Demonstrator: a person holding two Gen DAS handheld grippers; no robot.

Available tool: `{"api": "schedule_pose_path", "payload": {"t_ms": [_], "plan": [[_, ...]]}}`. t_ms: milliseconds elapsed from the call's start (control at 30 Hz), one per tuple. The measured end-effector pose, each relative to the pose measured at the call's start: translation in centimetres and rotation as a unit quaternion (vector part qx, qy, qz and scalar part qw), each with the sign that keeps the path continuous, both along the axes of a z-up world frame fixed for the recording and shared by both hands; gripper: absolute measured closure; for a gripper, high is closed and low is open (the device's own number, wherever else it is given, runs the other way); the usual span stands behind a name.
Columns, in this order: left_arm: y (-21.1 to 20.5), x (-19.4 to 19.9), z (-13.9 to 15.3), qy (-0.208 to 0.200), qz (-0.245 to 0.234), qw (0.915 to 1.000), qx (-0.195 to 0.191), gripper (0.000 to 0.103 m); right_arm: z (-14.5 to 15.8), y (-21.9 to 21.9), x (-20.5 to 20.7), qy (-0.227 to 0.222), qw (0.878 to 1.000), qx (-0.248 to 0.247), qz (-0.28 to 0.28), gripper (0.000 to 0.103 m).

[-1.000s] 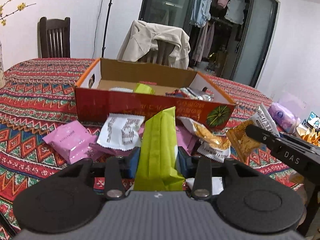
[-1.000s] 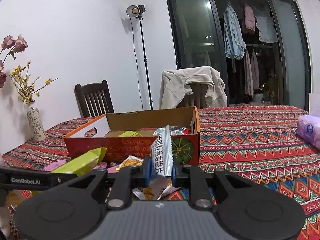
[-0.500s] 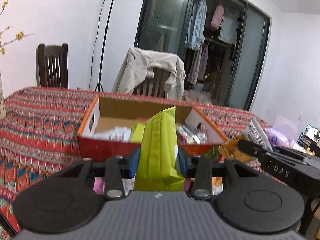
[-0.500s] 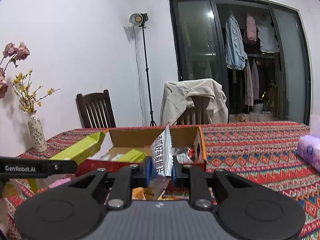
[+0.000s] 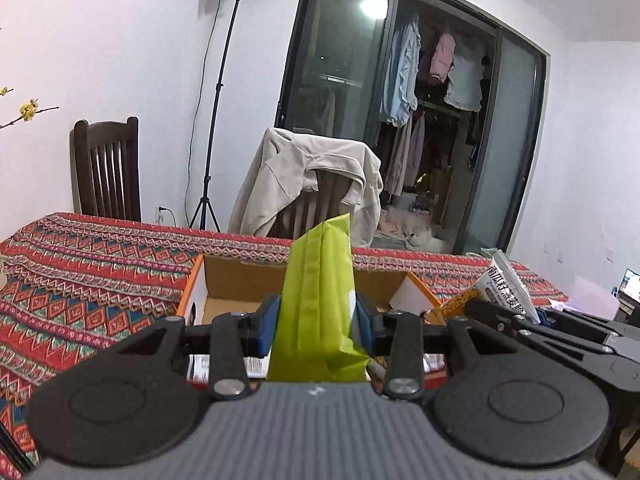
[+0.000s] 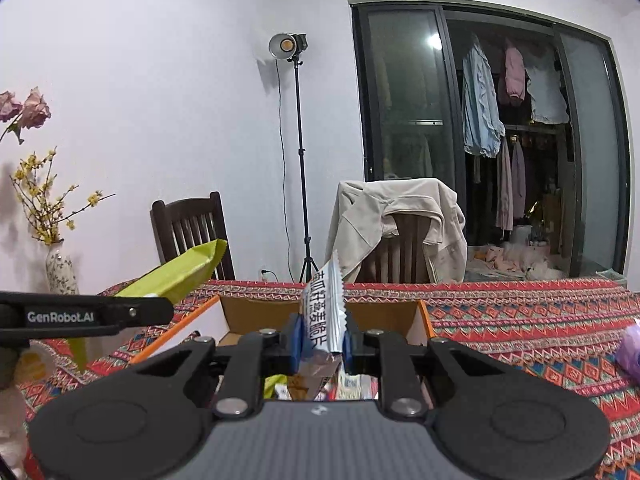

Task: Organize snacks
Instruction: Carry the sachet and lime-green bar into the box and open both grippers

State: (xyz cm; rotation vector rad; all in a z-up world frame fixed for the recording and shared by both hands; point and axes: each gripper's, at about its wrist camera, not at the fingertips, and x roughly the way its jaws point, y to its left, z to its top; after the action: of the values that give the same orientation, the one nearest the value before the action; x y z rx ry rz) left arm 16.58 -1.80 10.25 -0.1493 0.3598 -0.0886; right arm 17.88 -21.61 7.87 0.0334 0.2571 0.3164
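Observation:
My left gripper [image 5: 316, 328] is shut on a lime-green snack packet [image 5: 318, 300] that stands up between its blue pads, held above the near edge of the open cardboard box [image 5: 240, 280]. My right gripper [image 6: 320, 340] is shut on a white packet with black print [image 6: 324, 312], also over the box [image 6: 376, 316]. In the right wrist view the green packet [image 6: 180, 276] and the left gripper's finger [image 6: 88, 314] show at the left. In the left wrist view the white packet [image 5: 506, 284] and the right gripper's black body [image 5: 560, 332] sit at the right. Several snacks lie inside the box [image 6: 316, 386].
A red patterned cloth [image 6: 520, 328] covers the table. A chair draped with a beige jacket [image 5: 312, 184] and a dark wooden chair [image 5: 108, 168] stand behind it. A vase with flowers [image 6: 60, 268] is at far left, a purple pack [image 6: 630, 346] at far right. A light stand [image 6: 298, 160] rises by the wall.
Both grippers have risen and moved toward the box with their packets still gripped. The loose snacks on the cloth in front of the box have dropped out of view.

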Motion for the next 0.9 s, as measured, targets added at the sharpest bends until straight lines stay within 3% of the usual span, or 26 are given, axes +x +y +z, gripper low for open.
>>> {"api": "schedule_pose_path", "payload": {"t_ms": [433,900], "plan": [[0.9,6.3,-0.8,0.012,0.015,0.9998,-0.005,0.063,-1.1,2.0,6.4,0.016,1.000,-0.008,-0.020,0.084],[2.6,10.1,-6.0,0.047,0.044,0.9979,0.006,0.063,-4.8,1.5,10.0,0.046,0.998,-0.011,-0.034,0.083]]}}
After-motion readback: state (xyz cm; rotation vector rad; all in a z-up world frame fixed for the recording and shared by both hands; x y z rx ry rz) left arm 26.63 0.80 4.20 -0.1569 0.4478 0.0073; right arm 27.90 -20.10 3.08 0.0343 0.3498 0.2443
